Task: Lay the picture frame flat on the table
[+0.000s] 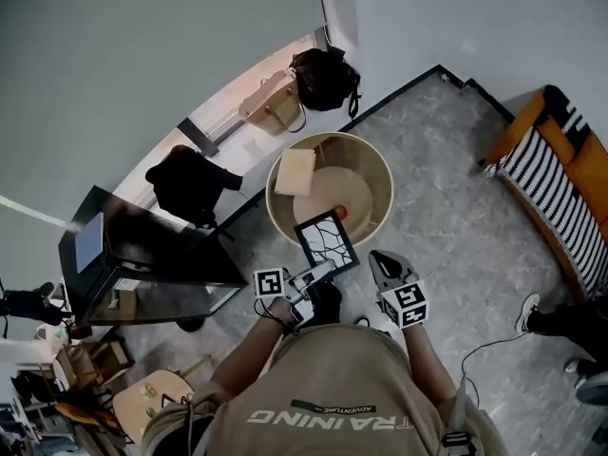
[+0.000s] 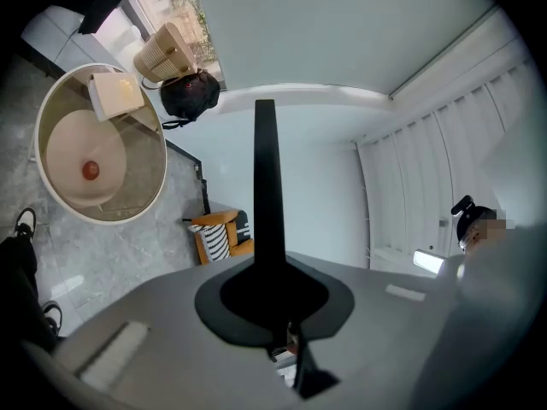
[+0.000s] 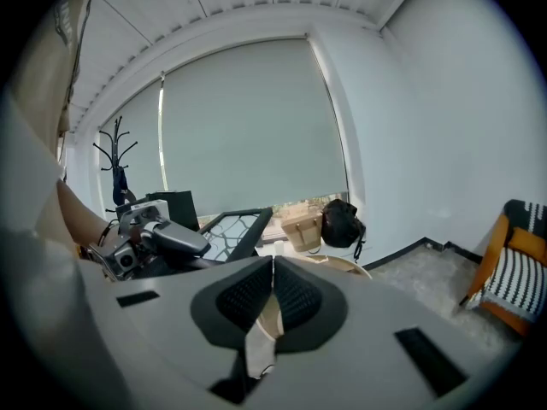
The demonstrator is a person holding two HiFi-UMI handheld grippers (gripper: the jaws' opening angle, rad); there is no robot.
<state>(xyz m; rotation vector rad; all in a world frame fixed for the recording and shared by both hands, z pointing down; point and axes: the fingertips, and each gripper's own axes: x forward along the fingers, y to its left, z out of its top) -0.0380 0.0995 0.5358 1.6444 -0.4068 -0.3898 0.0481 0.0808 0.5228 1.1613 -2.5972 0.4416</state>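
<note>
One picture frame (image 1: 326, 240) is being gripped in the left gripper (image 1: 318, 274), ahead of the jaws, not yet laid on the round table (image 1: 388, 183) beyond; the right gripper (image 1: 382, 259) is being held clenched, empty.

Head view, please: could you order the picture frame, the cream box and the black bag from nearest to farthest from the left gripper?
1. picture frame: clamped in the left gripper, over the near rim of the round table.
2. cream box: on the table's left side.
3. black bag: by the window, beyond the table.
</note>
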